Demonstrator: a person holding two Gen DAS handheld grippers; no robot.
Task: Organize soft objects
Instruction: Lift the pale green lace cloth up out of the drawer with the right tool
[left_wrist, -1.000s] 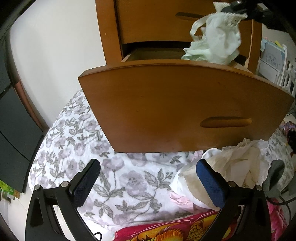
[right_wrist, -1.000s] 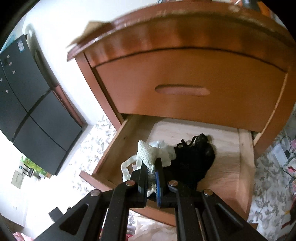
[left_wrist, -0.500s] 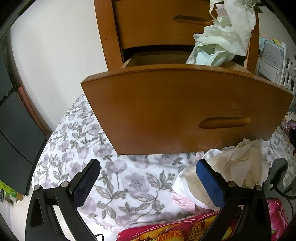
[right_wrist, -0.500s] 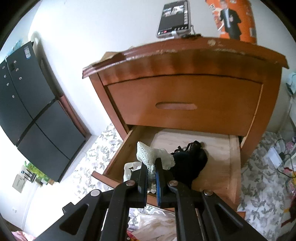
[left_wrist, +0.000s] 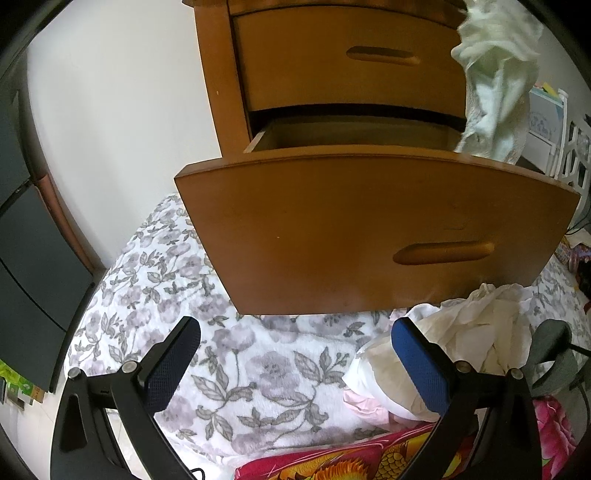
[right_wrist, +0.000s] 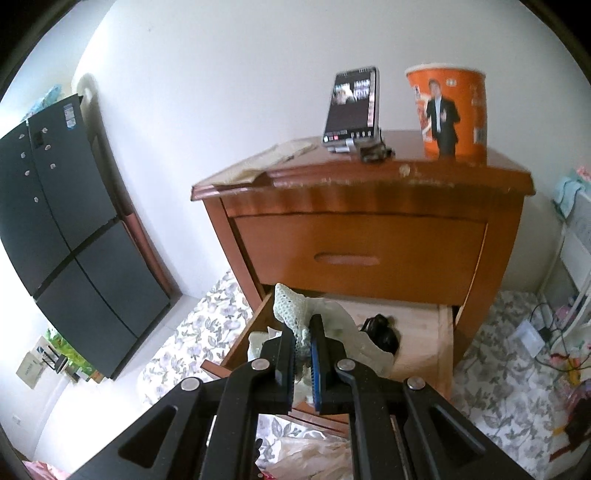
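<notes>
Left wrist view: you look from low, close under the open drawer, facing up at the nightstand beyond your left gripper.
Right wrist view: you look from higher and farther back, down into that drawer past your right gripper.
Shared: drawer, nightstand front, floral blanket.

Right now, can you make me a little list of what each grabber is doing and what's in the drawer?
right gripper: shut on the pale green garment, held above the open drawer
left gripper: open, holding nothing, low over the floral blanket
inside the drawer: a black garment
on top of the nightstand: a phone and an orange cup
upper drawer: closed
</notes>
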